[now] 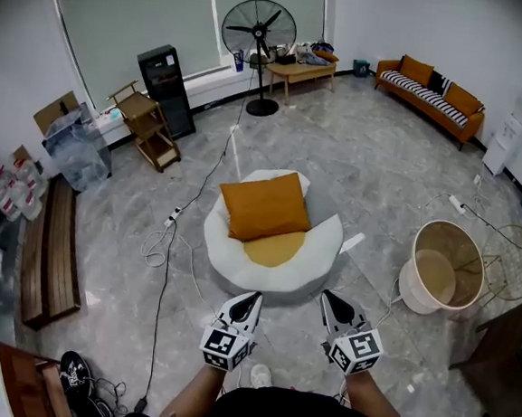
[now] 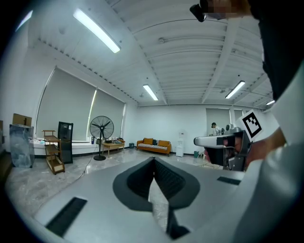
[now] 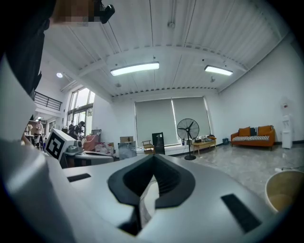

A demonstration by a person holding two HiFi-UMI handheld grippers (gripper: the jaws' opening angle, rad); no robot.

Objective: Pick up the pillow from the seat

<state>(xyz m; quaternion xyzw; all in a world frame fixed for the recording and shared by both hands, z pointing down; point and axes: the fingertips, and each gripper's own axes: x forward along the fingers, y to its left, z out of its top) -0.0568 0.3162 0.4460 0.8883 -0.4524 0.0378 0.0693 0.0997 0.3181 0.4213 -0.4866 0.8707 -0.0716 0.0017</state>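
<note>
Pillow (image 1: 265, 205) on seat (image 1: 226, 250): probably soft and light, best pinched at a near corner. Left gripper (image 1: 249, 298) and right gripper (image 1: 329, 299) clenched, empty, well apart from it.

Grey wedge shells on left gripper (image 1: 253, 297) and right gripper (image 1: 327, 297), with black tapered jaw tips. Each carries a white cube printed with black square markers: left cube (image 1: 224, 346), right cube (image 1: 357, 350). Inner pads (image 2: 167, 179) black, ribbed. Black rectangular slots (image 2: 66, 216) in shell. Person wears black top (image 1: 288, 416), white shoe (image 1: 260, 375).
</note>
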